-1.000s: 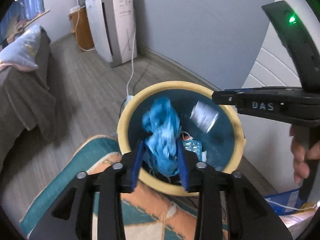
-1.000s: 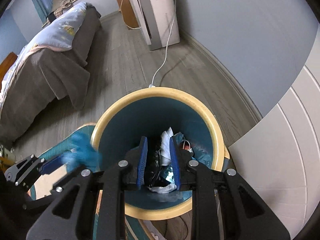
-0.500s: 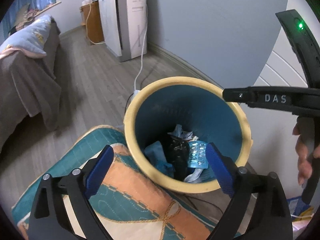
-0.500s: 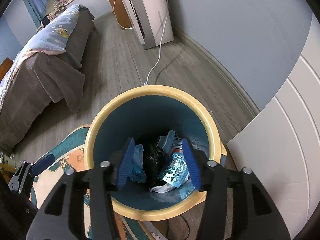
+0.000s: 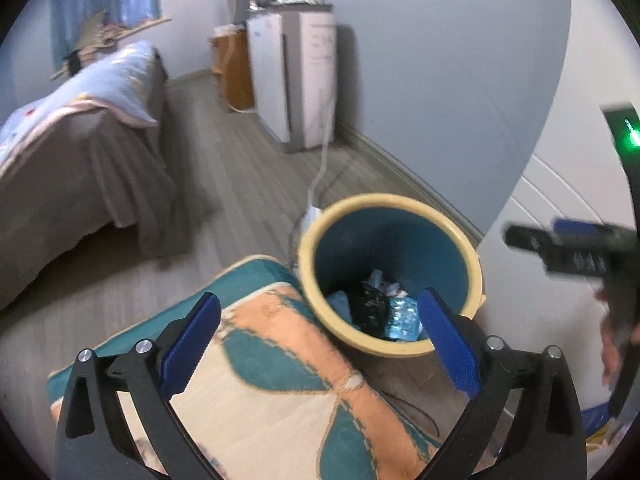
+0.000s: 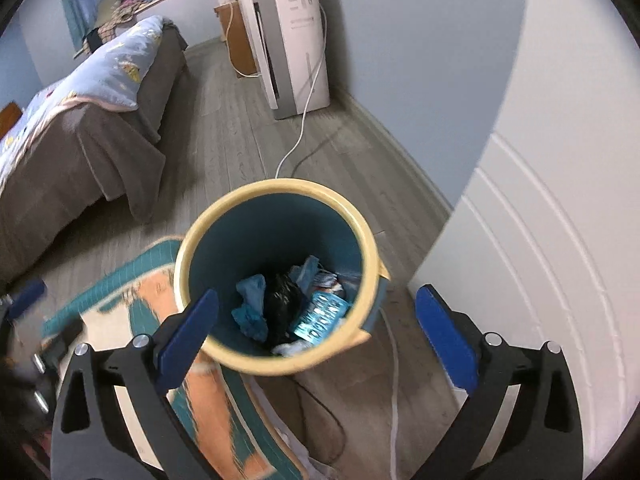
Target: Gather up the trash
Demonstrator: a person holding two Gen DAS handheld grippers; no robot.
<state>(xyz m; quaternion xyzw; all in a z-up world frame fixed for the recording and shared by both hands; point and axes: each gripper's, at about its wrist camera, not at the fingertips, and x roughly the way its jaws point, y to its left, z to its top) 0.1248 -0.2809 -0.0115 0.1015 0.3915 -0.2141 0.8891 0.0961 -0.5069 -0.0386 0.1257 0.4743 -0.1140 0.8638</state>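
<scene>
Both my tongs, left (image 5: 320, 332) and right (image 6: 316, 332), have just opened wide and hold nothing. Trash (image 6: 288, 308) lies in the bin (image 6: 200, 236). Only the left view shows my right hand (image 5: 616, 344).

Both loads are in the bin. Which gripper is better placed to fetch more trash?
Roughly even: left gripper and right gripper have just opened, both empty. Slight edge left: it hangs over the rug, beside the bin. No loose trash is visible outside it.

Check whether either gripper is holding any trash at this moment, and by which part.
Nothing is held. The left gripper and right gripper have just been opening; both are empty, above the yellow-rimmed teal bin.
</scene>
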